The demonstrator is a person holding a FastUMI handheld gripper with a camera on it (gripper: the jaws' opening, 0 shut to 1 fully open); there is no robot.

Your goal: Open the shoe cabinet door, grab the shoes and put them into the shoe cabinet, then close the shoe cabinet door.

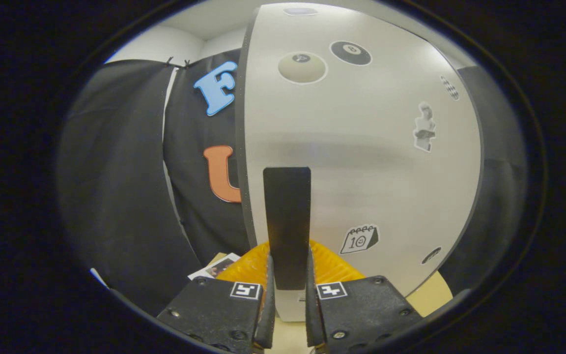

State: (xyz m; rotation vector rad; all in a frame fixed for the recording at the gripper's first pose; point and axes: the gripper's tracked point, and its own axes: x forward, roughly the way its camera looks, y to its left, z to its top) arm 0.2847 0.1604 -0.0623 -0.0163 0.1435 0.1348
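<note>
The jaws (288,290) are closed on the black handle (287,221) of the shoe cabinet door (361,147). Both fingers (268,305) press on the handle's lower part, one on each side. The handle is a tall flat strip that stands up between the jaws and goes on above them. The door is white with little stickers (359,239) on it, and it sits right ahead of the jaws, very close.

What could go wrong? The handle is thin and smooth. If the pull goes straight back and does not follow the door's swing, the fingers may slide off it. If the pull is too hard, the whole cabinet could tip or scoot on the tabletop (430,295). An orange thing with ridges (248,265) lies just under the jaws, at the foot of the door. I cannot tell what it is. The door or the gripper might bump it when the door moves. Some cards or photos (214,267) lie beside it, to the left of the jaws.

The gripper points straight at the door, level, with its fingers side by side. I think the door step is in hand, and I cannot see any shoes yet.
</note>
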